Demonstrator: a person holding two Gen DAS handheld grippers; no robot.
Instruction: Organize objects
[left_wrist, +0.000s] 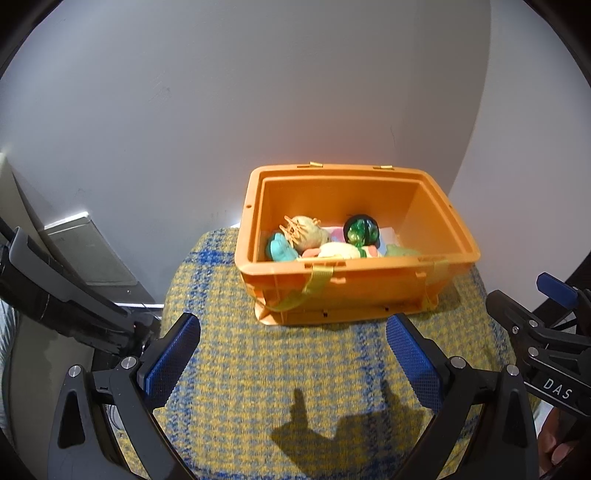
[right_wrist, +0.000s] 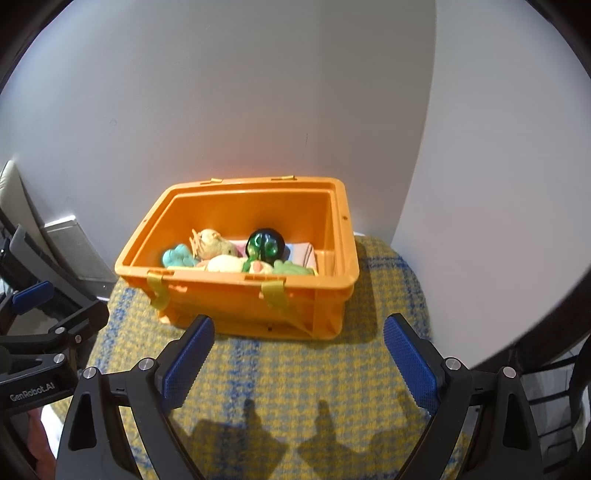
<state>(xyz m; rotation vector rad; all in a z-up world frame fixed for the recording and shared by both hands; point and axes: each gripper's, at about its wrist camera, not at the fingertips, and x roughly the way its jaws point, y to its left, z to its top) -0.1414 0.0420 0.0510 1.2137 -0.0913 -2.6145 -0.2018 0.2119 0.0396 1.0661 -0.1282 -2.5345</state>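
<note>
An open orange plastic box (left_wrist: 347, 280) (right_wrist: 236, 295) stands on a yellow-and-blue woven surface (left_wrist: 277, 369) (right_wrist: 303, 376) against a white wall. Inside lie several small toys: a tan ball with orange strings (left_wrist: 303, 232) (right_wrist: 212, 243), a teal piece (left_wrist: 279, 250) (right_wrist: 177, 257), a dark green glossy ball (left_wrist: 361, 230) (right_wrist: 265, 245) and pale soft items. My left gripper (left_wrist: 293, 332) is open and empty, just in front of the box. My right gripper (right_wrist: 299, 332) is open and empty, also just in front of the box. Each gripper shows at the other view's edge.
A grey flat panel (left_wrist: 92, 254) (right_wrist: 70, 251) leans against the wall to the left of the woven surface. Dark equipment (left_wrist: 55, 295) stands at the left. The wall turns a corner at the right (right_wrist: 480, 184). The grippers' shadows fall on the cloth near me.
</note>
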